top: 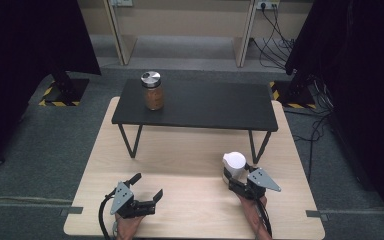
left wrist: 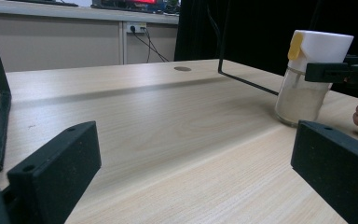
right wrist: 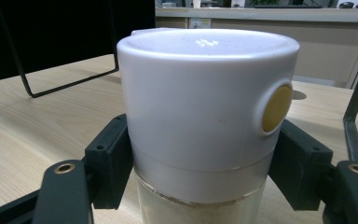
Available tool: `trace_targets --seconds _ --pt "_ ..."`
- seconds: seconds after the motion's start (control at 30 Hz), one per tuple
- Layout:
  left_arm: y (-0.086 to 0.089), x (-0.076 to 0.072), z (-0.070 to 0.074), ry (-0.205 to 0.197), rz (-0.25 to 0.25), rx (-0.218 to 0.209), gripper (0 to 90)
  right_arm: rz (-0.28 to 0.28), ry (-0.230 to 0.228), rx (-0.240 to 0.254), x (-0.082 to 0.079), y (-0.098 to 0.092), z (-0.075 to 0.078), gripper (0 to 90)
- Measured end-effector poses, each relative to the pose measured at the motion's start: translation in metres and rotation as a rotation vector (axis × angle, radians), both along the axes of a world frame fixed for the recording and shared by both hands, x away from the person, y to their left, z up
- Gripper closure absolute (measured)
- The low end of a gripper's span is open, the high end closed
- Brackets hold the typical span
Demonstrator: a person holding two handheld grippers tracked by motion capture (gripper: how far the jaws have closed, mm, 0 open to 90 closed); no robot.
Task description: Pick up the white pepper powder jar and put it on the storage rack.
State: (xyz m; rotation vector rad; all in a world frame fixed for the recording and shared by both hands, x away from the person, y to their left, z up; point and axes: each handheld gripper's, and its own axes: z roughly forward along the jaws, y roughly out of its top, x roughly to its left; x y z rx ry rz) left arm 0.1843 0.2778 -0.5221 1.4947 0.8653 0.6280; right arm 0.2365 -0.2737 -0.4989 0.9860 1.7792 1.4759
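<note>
In the high view, the white-lidded jar [top: 234, 164] stands on the wooden table [top: 190, 205] in the lower right part of the frame, just in front of the right legs of the black shelf [top: 195, 105]. The right gripper [top: 232, 176] is at the jar, with its two black jaws on both sides of it, and the hand [top: 254, 207] that holds it comes in from the bottom edge. The left gripper [top: 147, 186] is in the lower left part of the frame, well apart from the jar, and its jaws stand wide apart with nothing between them. On the shelf, in the upper middle of the frame, stands a brown jar with a metal lid [top: 152, 91]. In the left gripper view, the two black jaws rise at the lower left and lower right corners, wide apart, with only bare table between them. The white-lidded jar [left wrist: 307, 77] is at the right side of the frame, upright on the table, and a black jaw of the right gripper touches it just under the lid. In the right gripper view, the jar [right wrist: 205, 116] takes the middle of the frame; its lid carries a round yellow button [right wrist: 277, 108] on the right. The two jaws press on the jar from left and right just below the lid, so the right gripper is clamped on it.
</note>
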Motion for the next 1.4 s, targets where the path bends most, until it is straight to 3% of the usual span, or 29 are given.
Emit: trace_targets --seconds 0.33,0.5,1.1,1.4 --pt "0.0 0.0 0.0 0.001 0.001 0.0 0.6 -0.002 -0.001 -0.008 -0.005 0.003 0.002 30.4" --pt "0.0 0.0 0.0 0.001 0.0 0.0 0.6 0.006 -0.01 0.012 -0.007 0.002 0.006 30.4" --pt "0.0 0.002 0.001 0.005 -0.009 0.012 0.5 0.061 -0.014 0.045 -0.002 -0.004 0.041 30.4" --pt "-0.001 0.002 0.002 0.005 -0.013 0.019 0.4 0.089 -0.022 0.085 0.004 -0.007 0.073 30.4"
